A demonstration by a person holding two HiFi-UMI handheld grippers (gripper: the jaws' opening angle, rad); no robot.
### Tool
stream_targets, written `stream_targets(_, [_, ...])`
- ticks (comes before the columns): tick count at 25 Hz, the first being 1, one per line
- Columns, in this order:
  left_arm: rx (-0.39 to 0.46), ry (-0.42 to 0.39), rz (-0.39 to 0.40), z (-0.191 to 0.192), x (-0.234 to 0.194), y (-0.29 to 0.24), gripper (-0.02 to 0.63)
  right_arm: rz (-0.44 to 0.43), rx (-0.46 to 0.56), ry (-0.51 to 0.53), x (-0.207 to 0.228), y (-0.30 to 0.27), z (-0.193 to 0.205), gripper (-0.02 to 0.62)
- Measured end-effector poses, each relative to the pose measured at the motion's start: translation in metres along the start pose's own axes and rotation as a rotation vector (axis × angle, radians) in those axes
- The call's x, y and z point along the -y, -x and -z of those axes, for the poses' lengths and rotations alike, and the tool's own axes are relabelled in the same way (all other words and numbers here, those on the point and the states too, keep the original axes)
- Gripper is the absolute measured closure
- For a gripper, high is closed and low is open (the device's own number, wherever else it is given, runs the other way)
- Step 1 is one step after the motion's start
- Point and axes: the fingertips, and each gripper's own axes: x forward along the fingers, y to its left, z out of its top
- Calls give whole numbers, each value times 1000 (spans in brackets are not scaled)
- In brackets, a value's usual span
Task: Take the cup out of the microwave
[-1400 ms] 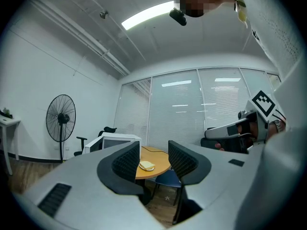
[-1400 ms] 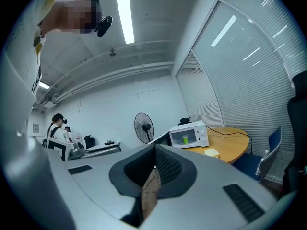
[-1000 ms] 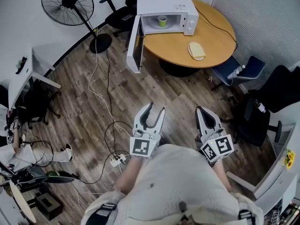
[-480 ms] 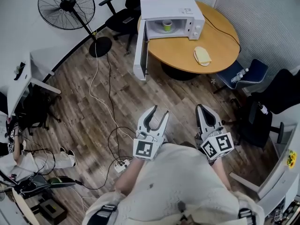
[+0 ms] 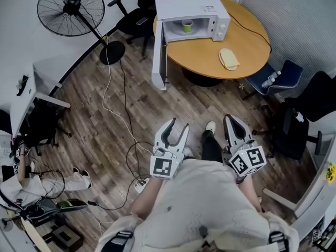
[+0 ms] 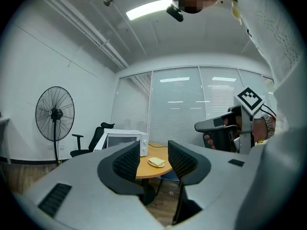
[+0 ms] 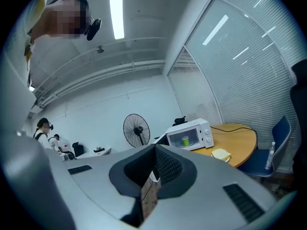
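The cup (image 5: pixel 187 25) sits inside the open-doored microwave (image 5: pixel 185 7), untouched. Well short of the microwave, the left gripper (image 5: pixel 176 124) has its fingers spread and empty, and the right gripper (image 5: pixel 234 123) has its fingers closed. Reach, grasp and removal are all left to do.

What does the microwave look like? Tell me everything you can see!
The microwave is a white box standing on the round wooden table, near its far left edge. Its door is swung wide open to the left, hanging out past the table's edge. Inside stands a small green cup. The control panel is on the front's right side.
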Motion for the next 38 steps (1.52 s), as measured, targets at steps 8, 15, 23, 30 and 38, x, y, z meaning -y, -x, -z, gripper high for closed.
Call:
stream_targets(8, [-16,-42,-104,6,-31,-5,410,-78,-4,30,4,-42,-6,588])
stream_targets(15, [-8,-12,-134,3,-46,-38,410,-124,-27,50,16,-78,-10,587])
stream_targets(23, [-26,-11,-139,9,-55,-89,410,-118,-48,36,62,-116,-20,588])
stream_targets(30, [-23,-9,-149,2,-68,-145,410,-141,-56,26,94,-161,-38,588])
stream_targets(38, [-33,-8,-222,-2,-84,-198,410,-201,-76,24,134,-209,-56,588])
